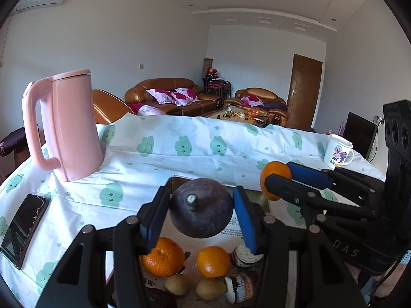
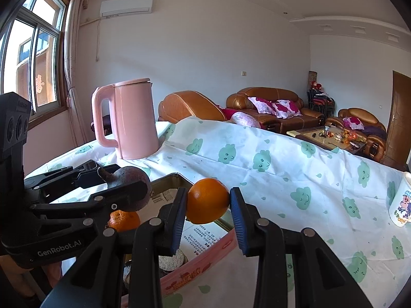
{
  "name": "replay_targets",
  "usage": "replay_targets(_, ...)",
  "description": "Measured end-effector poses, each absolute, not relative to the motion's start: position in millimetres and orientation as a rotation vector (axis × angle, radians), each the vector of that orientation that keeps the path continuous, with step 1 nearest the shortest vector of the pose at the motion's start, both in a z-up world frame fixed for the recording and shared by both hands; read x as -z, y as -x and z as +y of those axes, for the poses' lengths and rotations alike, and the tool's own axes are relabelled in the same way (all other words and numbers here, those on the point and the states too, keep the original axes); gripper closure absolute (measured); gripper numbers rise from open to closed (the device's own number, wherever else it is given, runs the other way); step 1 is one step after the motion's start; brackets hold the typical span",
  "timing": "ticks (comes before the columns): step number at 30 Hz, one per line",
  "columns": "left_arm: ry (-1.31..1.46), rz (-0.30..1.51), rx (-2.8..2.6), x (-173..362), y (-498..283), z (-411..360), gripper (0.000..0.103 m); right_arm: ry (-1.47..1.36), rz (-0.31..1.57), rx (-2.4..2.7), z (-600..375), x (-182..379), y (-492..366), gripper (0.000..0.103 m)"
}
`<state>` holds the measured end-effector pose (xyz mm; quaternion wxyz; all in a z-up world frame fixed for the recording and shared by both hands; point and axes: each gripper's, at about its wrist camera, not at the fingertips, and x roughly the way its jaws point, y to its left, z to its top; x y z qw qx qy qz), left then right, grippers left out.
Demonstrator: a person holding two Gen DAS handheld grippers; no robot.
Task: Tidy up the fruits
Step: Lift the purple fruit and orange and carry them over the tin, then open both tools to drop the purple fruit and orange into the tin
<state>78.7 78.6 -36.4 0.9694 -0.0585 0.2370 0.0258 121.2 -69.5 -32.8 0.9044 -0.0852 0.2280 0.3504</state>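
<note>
My left gripper (image 1: 201,197) is shut on a dark purple-brown round fruit (image 1: 201,213) with a short stem, held above a pink-walled box (image 2: 200,264). My right gripper (image 2: 208,195) is shut on an orange (image 2: 208,202), also lifted above the box's far corner. In the left wrist view the right gripper (image 1: 278,177) and its orange (image 1: 273,173) hang to the right. In the right wrist view the left gripper (image 2: 123,177) and the dark fruit (image 2: 133,179) are at the left. Inside the box lie two oranges (image 1: 163,256) (image 1: 213,261) and two small brown fruits (image 1: 177,285).
A tall pink kettle (image 1: 74,125) stands at the table's back left. A black phone (image 1: 24,228) lies near the left edge, and a printed white mug (image 2: 400,202) sits at the right. Small dark jars (image 1: 246,255) share the box. White cloud-print cloth (image 2: 282,169) covers the table.
</note>
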Motion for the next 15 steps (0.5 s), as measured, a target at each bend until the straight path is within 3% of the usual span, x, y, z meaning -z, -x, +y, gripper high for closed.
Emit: replay_targets(15,0.109,0.607,-0.043,55,-104,87,0.05,0.185,0.636,-0.694,-53,63,-151,0.067)
